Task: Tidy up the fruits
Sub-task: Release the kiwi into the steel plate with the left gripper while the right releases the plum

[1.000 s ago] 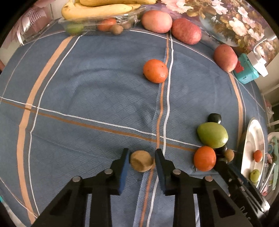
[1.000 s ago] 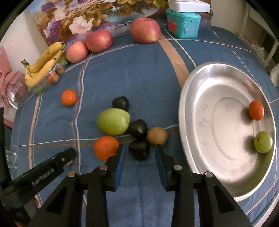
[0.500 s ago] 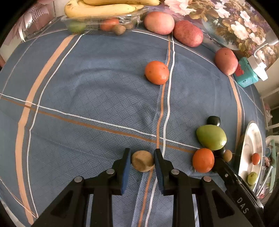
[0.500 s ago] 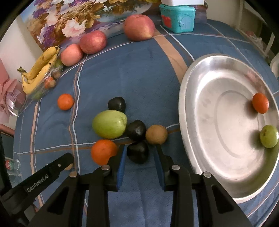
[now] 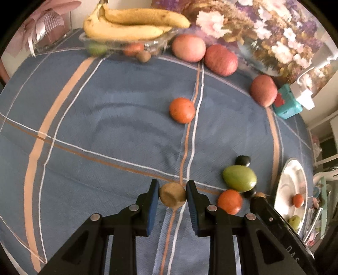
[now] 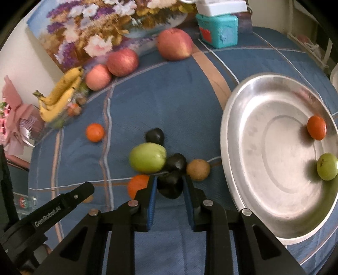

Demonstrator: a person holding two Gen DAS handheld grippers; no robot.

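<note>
Your left gripper [image 5: 172,197] pinches the small brown round fruit [image 5: 172,197]; your right gripper [image 6: 170,186] has just closed on the dark plum-like fruit [image 6: 170,184] (both presumably bound for the steel tray [image 6: 236,118]).

A blue checked tablecloth [image 5: 118,118] with tan and white stripes covers the table. Along its far edge leans a flower painting [image 6: 109,27] in purple, white and gold. Just beside the painting stands a teal plastic box [image 6: 217,29] with a red mark on its front — a white rectangular object [image 6: 219,7] rests on top. At the left edge, pink ribboned wrapping [image 6: 14,118] shows.
</note>
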